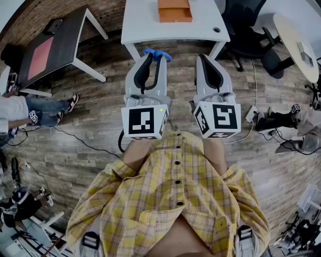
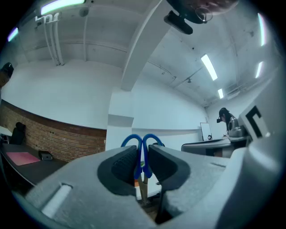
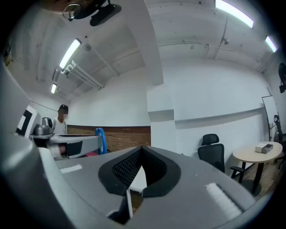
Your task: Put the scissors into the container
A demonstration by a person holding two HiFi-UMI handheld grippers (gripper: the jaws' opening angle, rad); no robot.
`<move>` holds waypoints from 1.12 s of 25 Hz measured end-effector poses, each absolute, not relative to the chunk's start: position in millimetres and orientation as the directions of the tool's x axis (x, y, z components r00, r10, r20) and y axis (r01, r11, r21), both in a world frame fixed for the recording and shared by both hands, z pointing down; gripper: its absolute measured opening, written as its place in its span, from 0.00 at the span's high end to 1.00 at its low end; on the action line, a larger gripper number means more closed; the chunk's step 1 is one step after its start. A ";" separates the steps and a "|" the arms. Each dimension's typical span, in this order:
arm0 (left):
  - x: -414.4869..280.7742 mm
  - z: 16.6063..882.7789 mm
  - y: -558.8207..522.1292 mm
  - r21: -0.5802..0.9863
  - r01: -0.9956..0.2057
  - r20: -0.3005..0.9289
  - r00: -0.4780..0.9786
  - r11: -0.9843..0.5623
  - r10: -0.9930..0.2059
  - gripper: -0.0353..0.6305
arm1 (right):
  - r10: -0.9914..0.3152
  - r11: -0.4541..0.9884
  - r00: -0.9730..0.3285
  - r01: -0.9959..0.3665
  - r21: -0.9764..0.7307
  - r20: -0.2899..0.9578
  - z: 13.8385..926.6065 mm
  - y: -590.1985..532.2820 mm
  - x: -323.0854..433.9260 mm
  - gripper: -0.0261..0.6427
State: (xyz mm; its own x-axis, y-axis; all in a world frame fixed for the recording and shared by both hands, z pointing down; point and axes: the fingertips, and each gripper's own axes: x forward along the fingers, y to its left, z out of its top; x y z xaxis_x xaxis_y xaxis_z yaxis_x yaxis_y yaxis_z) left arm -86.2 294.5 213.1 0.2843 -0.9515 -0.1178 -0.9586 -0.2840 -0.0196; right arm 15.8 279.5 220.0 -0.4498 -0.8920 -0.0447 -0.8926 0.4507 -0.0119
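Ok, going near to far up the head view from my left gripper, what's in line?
The left gripper → scissors clamped in it → white table → container on that table.

In the head view the scissors [image 1: 164,55] show only their blue handle loops. The blades are hidden between the pads of the left gripper [image 1: 154,62]. The orange container [image 1: 174,12] on the white table [image 1: 145,25] is cut off by the top edge, so its far end cannot be seen. A seated person [image 1: 25,113] is cropped by the left edge. In the right gripper view, a small box [image 3: 264,147] on the round table [image 3: 250,154] is too small to identify.
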 end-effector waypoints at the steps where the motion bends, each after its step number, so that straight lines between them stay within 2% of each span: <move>1: -86.2 212.1 294.3 -0.020 -0.959 -0.117 0.283 -0.283 -0.952 0.82 | -0.890 0.454 -0.453 -0.891 -0.013 -0.043 219.3 279.4 15.3 0.96; 16: -74.2 215.7 292.4 -0.017 -0.973 -0.106 0.230 -0.229 -0.967 0.82 | -0.850 0.526 -0.525 -0.851 -0.013 -0.051 222.0 273.8 21.6 0.96; 28: -26.1 221.2 299.0 -0.026 -0.981 -0.112 0.195 -0.193 -0.974 0.82 | -0.841 0.539 -0.537 -0.842 -0.026 -0.065 228.1 278.2 69.6 0.96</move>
